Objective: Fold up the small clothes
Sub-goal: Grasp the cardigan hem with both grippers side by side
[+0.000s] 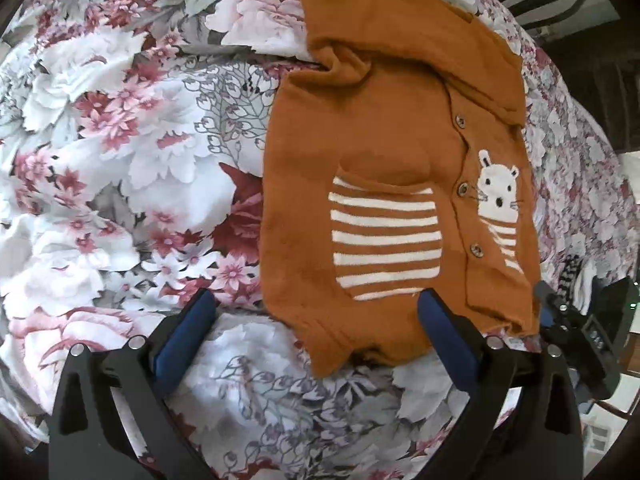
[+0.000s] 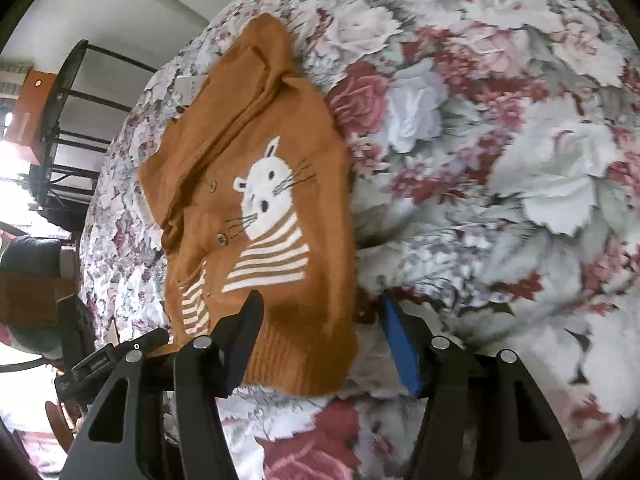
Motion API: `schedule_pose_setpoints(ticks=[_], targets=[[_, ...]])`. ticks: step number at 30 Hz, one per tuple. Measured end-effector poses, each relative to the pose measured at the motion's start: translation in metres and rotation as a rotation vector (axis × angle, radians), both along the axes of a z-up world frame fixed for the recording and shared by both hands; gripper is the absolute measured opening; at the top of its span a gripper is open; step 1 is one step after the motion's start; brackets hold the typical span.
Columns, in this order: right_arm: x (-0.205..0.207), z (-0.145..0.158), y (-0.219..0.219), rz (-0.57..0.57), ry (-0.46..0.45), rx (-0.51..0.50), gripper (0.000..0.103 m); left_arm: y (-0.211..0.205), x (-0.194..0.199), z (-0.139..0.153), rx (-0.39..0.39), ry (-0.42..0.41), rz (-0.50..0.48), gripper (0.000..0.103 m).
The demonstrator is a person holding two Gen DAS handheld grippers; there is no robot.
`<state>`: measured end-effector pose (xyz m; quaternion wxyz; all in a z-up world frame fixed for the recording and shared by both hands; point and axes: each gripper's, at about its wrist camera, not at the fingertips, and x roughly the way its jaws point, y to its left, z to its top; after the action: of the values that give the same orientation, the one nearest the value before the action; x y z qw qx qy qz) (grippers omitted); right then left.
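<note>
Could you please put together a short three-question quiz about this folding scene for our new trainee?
1. True or false: the left gripper is clamped shut on the cardigan.
2. What animal is stitched on the cardigan's front? A) a white mouse B) a green frog C) a blue bird
3. Fill in: the cardigan lies on a bedsheet printed with ____.

Key:
1. False. Its jaws stand wide open at the hem, as do those of the right gripper.
2. A, the white mouse above striped knitting.
3. Flowers, pink, red and white.
</note>
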<state>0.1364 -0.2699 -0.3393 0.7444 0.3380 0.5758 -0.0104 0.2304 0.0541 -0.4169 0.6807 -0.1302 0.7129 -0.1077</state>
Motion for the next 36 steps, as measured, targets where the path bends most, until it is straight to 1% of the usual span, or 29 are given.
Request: schedule_pose_setpoints(ticks=[1, 2, 3, 4, 5, 8, 10, 12, 14, 16, 17, 18, 19, 20, 21, 23, 26, 27, 29, 30, 31, 32, 33, 34, 35, 36], targets=[[0.001, -0.002, 0.001, -0.004, -0.007, 0.004, 0.059, 0.008, -0.004, 0.001, -0.006, -0.003, -0.003, 0.097], [0.002, -0.003, 0.002, -0.010, -0.013, 0.014, 0.056, 0.015, -0.009, 0.005, -0.012, -0.005, -0.006, 0.094], [0.002, -0.003, 0.002, -0.014, -0.017, 0.027, 0.044, 0.016, -0.009, 0.006, -0.021, -0.005, -0.008, 0.083], [0.001, -0.003, 0.002, -0.021, -0.023, 0.067, 0.036, 0.015, -0.010, 0.007, -0.053, 0.001, -0.007, 0.075], [-0.002, -0.003, 0.002, -0.029, -0.024, 0.097, 0.035, 0.017, -0.012, 0.009, -0.072, 0.006, -0.004, 0.070], [-0.010, 0.000, 0.000, -0.056, -0.026, 0.141, 0.034, 0.015, -0.015, 0.012, -0.096, 0.009, -0.003, 0.069], [-0.010, -0.004, -0.001, -0.072, -0.010, 0.163, 0.034, 0.014, -0.016, 0.009, -0.107, 0.028, 0.000, 0.070], [-0.009, -0.009, -0.002, -0.079, 0.006, 0.178, 0.034, 0.014, -0.013, 0.004, -0.121, 0.037, 0.006, 0.077], [-0.007, -0.014, -0.002, -0.086, 0.019, 0.186, 0.033, 0.015, -0.009, -0.008, -0.130, 0.073, 0.032, 0.076], [-0.006, -0.013, 0.002, -0.075, 0.017, 0.165, 0.030, 0.013, -0.008, -0.014, -0.103, 0.074, 0.044, 0.066], [-0.005, -0.012, 0.003, -0.064, 0.012, 0.153, 0.025, 0.012, -0.008, -0.012, -0.089, 0.067, 0.037, 0.056], [-0.005, -0.011, 0.004, -0.056, 0.005, 0.144, 0.014, 0.012, -0.010, -0.011, -0.079, 0.059, 0.034, 0.043], [-0.007, -0.008, 0.005, -0.051, -0.006, 0.144, 0.012, 0.014, -0.011, -0.009, -0.079, 0.051, 0.036, 0.037], [-0.008, -0.007, 0.004, -0.052, -0.012, 0.143, 0.011, 0.017, -0.012, -0.008, -0.099, 0.052, 0.046, 0.024], [-0.009, -0.004, 0.003, -0.057, -0.020, 0.138, 0.011, 0.020, -0.013, -0.006, -0.126, 0.054, 0.057, 0.017], [-0.014, 0.004, -0.001, -0.073, -0.050, 0.145, 0.010, 0.027, -0.017, 0.002, -0.164, 0.035, 0.069, 0.012], [-0.023, 0.016, -0.007, -0.079, -0.090, 0.136, 0.007, 0.027, -0.021, 0.017, -0.204, -0.005, 0.048, 0.008], [-0.027, 0.017, -0.009, -0.088, -0.095, 0.140, 0.007, 0.028, -0.023, 0.018, -0.216, -0.008, 0.048, 0.008], [-0.034, 0.016, -0.016, -0.113, -0.099, 0.168, 0.007, 0.030, -0.027, 0.019, -0.265, 0.004, 0.063, 0.008], [-0.034, 0.015, -0.016, -0.111, -0.092, 0.174, 0.007, 0.031, -0.027, 0.018, -0.266, 0.012, 0.065, 0.009], [-0.033, 0.011, -0.016, -0.101, -0.074, 0.186, 0.008, 0.030, -0.027, 0.013, -0.243, 0.022, 0.068, 0.010], [-0.032, 0.003, -0.016, -0.107, -0.047, 0.203, 0.010, 0.029, -0.026, 0.007, -0.234, 0.038, 0.066, 0.015], [-0.032, -0.002, -0.016, -0.117, -0.027, 0.210, 0.009, 0.027, -0.026, 0.002, -0.230, 0.057, 0.061, 0.018], [-0.032, -0.003, -0.015, -0.119, -0.019, 0.215, 0.014, 0.024, -0.026, -0.002, -0.221, 0.068, 0.057, 0.020], [-0.029, -0.004, -0.015, -0.118, -0.022, 0.233, 0.020, 0.023, -0.025, -0.004, -0.215, 0.069, 0.060, 0.025], [-0.028, -0.004, -0.014, -0.117, -0.031, 0.244, 0.031, 0.023, -0.024, -0.005, -0.221, 0.069, 0.067, 0.029]])
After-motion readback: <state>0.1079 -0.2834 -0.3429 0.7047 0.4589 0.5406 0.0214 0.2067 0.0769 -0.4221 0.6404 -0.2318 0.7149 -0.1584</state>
